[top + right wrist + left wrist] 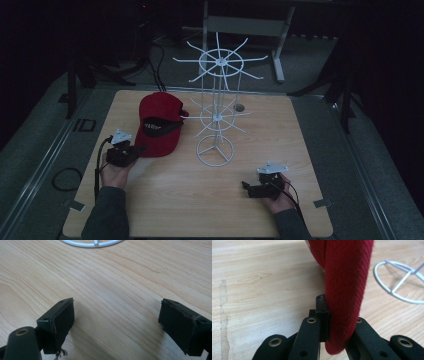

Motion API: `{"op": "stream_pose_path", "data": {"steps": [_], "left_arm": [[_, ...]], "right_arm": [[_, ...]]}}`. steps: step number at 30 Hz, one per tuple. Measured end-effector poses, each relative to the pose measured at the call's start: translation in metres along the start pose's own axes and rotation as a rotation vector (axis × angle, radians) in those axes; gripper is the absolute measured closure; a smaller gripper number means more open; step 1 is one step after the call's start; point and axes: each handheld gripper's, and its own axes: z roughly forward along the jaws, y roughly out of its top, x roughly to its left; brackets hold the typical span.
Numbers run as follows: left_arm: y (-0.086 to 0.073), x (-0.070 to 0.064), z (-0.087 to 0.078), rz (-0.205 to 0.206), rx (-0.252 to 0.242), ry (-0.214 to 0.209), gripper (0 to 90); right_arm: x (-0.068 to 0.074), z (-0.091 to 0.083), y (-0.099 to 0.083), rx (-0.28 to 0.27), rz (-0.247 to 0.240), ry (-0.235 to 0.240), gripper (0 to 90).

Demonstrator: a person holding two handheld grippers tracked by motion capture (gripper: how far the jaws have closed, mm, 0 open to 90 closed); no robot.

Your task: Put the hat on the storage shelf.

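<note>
A red cap lies on the wooden table, left of a white wire display stand. My left gripper sits at the cap's near edge, and in the left gripper view its jaws are shut on the red brim, which stands on edge between them. The stand's round base lies to the right of the brim. My right gripper rests low over the table's near right part, open, with bare wood between its fingertips. The rim of the stand's base is at the top of that view.
The stand's arms spread at two heights above the table's middle. A small round hole sits in the tabletop behind the stand. Dark floor, cables and a metal frame surround the table.
</note>
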Motion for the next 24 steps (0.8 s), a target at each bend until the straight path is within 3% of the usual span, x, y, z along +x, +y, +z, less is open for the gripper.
{"op": "stream_pose_path", "data": {"steps": [15,24], "left_arm": [[0.025,-0.007,-0.014,0.019,-0.080,0.052,86.1],[0.032,-0.013,-0.022,0.033,-0.115,0.052,86.1]], "right_arm": [[0.000,0.000,0.000,0.000,0.000,0.000,13.1],[0.000,0.000,0.000,-0.001,0.001,0.000,13.1]]}}
